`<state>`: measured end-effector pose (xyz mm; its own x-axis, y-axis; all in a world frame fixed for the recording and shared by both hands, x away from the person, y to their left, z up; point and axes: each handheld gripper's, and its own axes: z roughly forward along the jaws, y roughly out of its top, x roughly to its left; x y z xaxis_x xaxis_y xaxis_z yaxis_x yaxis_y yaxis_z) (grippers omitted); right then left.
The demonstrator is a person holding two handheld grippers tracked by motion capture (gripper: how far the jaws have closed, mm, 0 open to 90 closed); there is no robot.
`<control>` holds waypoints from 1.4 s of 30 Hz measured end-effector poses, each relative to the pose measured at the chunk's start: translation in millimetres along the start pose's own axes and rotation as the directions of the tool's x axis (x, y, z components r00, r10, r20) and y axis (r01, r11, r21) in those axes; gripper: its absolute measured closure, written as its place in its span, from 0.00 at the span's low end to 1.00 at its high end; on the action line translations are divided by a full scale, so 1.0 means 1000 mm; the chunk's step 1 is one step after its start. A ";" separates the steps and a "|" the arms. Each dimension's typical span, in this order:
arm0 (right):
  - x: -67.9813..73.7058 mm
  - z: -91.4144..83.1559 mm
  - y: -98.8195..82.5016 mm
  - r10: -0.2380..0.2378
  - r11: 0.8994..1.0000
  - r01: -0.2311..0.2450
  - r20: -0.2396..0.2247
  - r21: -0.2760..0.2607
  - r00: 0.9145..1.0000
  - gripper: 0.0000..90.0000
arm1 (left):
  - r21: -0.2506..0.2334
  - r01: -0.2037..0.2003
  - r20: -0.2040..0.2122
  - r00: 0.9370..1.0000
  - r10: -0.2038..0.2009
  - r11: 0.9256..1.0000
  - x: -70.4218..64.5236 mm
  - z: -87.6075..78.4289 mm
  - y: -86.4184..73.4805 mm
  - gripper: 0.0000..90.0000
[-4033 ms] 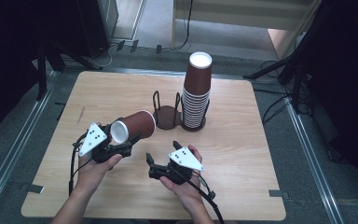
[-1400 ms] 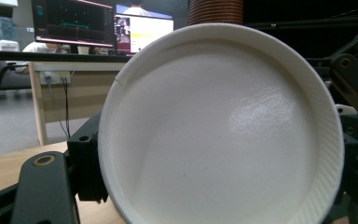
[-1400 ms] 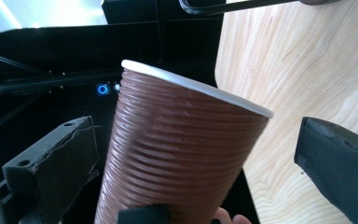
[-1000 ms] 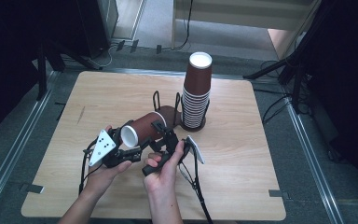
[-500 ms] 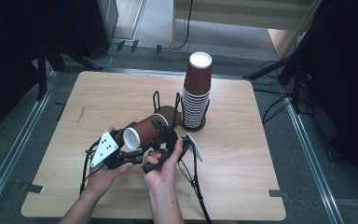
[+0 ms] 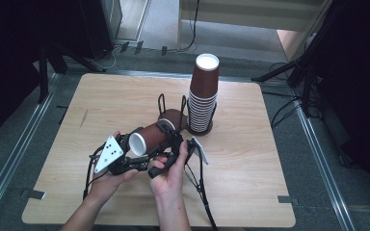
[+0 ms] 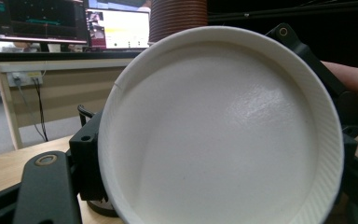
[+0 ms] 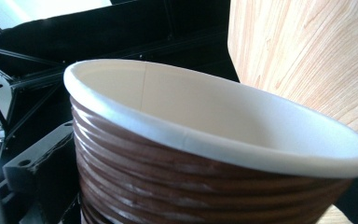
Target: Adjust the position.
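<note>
Both forearms come in side by side from the near edge of the table (image 6: 101, 96), hands pressed close together in front of the tall cup stack (image 6: 203, 96). The left gripper (image 6: 125, 156) is clamped on the rim of a brown paper cup (image 6: 149, 137), held on its side with its white mouth toward the person. The right gripper (image 6: 173, 144) reaches around the cup's body from the stack side; whether its jaws press on the cup cannot be told.

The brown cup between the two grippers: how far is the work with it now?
Done: the brown cup is off the table, lying sideways in the left gripper. In hand: the right gripper reaches around its body. Left: it is not yet on the cup stack or in the holder.
</note>
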<state>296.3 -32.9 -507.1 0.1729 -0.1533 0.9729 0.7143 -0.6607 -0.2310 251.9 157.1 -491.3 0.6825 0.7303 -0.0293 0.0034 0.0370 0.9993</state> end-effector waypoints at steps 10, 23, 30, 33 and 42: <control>-0.001 0.000 -0.002 -0.009 1.000 0.009 -0.047 0.003 0.999 0.09 | -0.014 -0.009 0.004 1.000 0.009 1.000 0.002 -0.002 0.000 0.22; 0.002 -0.005 0.000 -0.077 0.995 0.072 -0.076 -0.065 0.994 0.11 | 0.017 0.030 -0.026 0.999 -0.029 0.999 0.007 -0.011 0.009 0.10; 0.005 -0.007 0.002 -0.116 0.988 0.108 -0.078 -0.106 0.990 0.12 | 0.084 0.087 0.023 0.996 -0.089 0.993 0.009 -0.014 0.014 0.02; 0.006 -0.008 0.002 -0.139 0.984 0.130 -0.074 -0.118 0.987 0.12 | 0.101 0.097 0.035 0.994 -0.101 0.990 0.009 -0.014 0.016 0.00; 0.009 -0.010 0.004 -0.224 0.962 0.211 -0.061 -0.172 0.973 0.12 | 0.131 0.120 0.049 0.991 -0.127 0.984 0.013 -0.018 0.018 0.00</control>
<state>293.3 -44.3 -499.4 -0.0336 -0.0460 0.9984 0.6070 -0.7945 -0.0162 247.7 179.0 -474.1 0.7118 0.6850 -0.1552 0.1812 0.0343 0.9828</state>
